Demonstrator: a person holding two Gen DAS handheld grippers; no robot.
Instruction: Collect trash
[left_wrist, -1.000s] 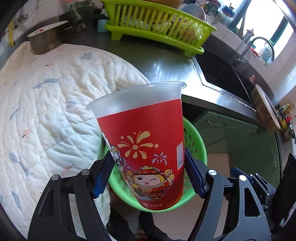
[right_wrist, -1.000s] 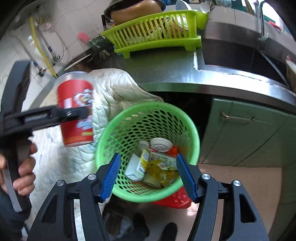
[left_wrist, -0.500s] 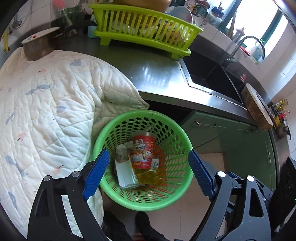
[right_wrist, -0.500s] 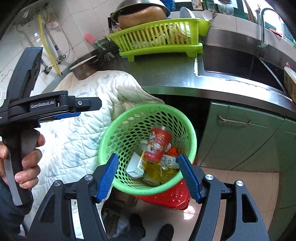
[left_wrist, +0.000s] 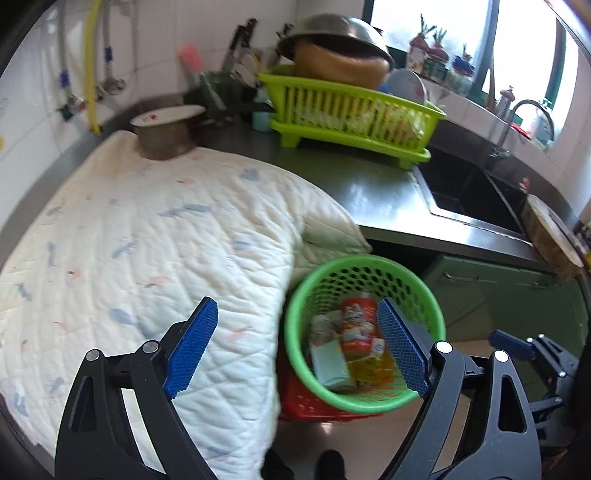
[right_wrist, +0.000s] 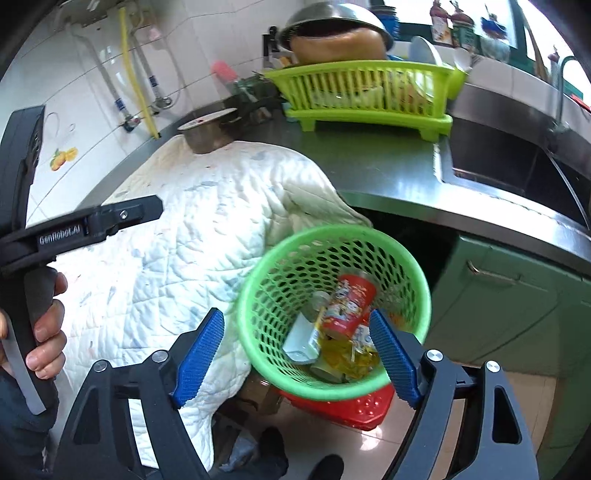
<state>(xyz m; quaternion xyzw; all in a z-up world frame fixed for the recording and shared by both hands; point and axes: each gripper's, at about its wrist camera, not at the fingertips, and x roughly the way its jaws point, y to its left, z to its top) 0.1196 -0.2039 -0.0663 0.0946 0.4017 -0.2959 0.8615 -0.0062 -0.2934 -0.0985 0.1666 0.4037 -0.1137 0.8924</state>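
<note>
Red cup (left_wrist: 356, 325) lying among trash in green basket (left_wrist: 295, 302), lower right of frame. Light, thin-walled, crushable; best pinched gently mid-body. Left gripper (left_wrist: 295, 347) and right gripper (right_wrist: 295, 350) just spread wide, holding nothing.

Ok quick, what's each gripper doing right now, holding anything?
Left gripper: jaws open and just widened, holding nothing; red cup lies in the green basket.
Right gripper: jaws open and just widened, holding nothing.

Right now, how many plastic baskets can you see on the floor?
2. A green mesh basket holding the trash stands beside the quilt, and a red basket sits under it, mostly covered. Others may be hidden behind the quilt.
</note>
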